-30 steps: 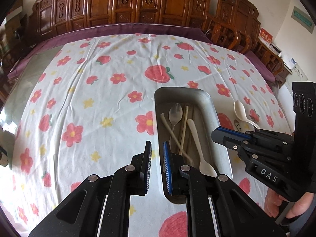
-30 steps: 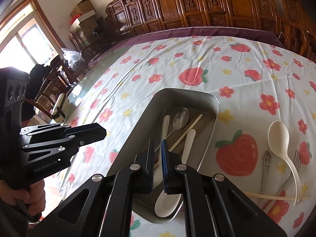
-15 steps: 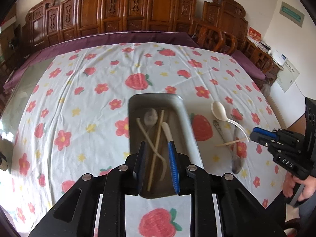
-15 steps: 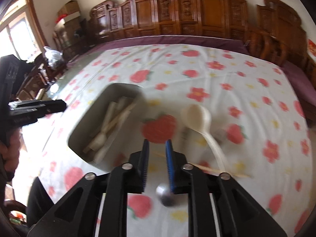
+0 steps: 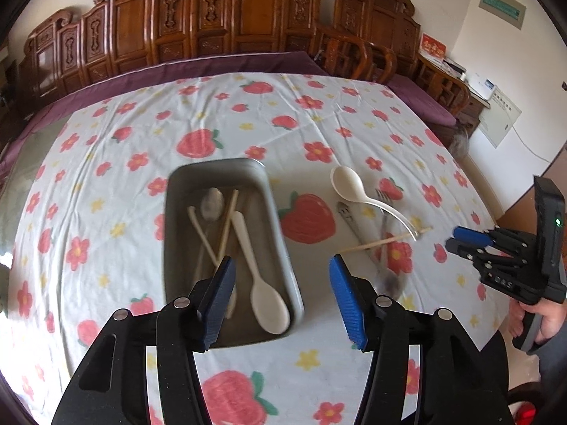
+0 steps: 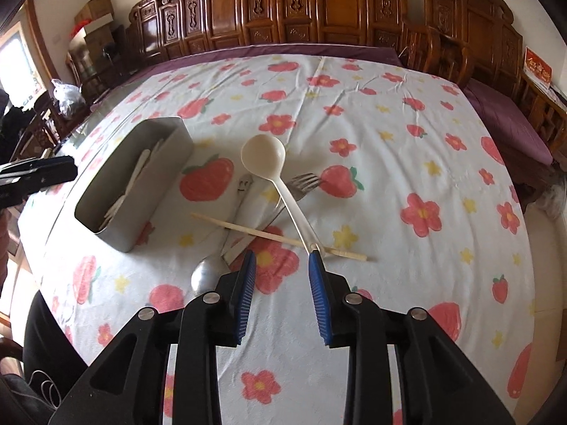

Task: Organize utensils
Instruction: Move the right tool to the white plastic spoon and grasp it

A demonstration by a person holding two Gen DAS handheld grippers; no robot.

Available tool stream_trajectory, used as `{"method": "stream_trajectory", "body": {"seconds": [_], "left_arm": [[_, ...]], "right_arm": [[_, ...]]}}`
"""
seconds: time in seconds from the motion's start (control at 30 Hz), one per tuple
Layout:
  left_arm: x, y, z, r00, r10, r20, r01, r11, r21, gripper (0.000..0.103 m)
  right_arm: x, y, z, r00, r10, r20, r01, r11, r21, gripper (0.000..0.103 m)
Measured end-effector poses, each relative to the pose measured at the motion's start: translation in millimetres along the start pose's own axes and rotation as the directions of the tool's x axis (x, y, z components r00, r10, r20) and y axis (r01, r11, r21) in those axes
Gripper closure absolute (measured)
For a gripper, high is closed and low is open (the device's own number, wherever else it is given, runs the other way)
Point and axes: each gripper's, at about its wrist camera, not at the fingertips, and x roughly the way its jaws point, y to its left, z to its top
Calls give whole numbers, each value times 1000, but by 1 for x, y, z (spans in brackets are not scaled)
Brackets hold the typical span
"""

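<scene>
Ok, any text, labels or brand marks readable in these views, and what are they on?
"DAS": on the body of the right gripper, blurred, likely reading.
Red sign on the far cabinet: characters too blurred to read.
Green wall plaque: too small to read.
White wall panel: unreadable.

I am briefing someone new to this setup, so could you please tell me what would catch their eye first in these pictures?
The grey metal tray in the middle of the strawberry-print tablecloth, already holding a white spoon and chopsticks. To its right, a loose heap: a large white ladle spoon lying across a chopstick, a fork and a metal spoon.
</scene>
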Motion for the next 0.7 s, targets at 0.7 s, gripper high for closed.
{"method": "stream_trajectory", "body": {"seconds": [0.7], "left_arm": [[27,-37,-10,999,-6,-52,8,999,43,50]], "right_arm": [[100,19,71,993,-28,-117,5,980,-198,70]]}}
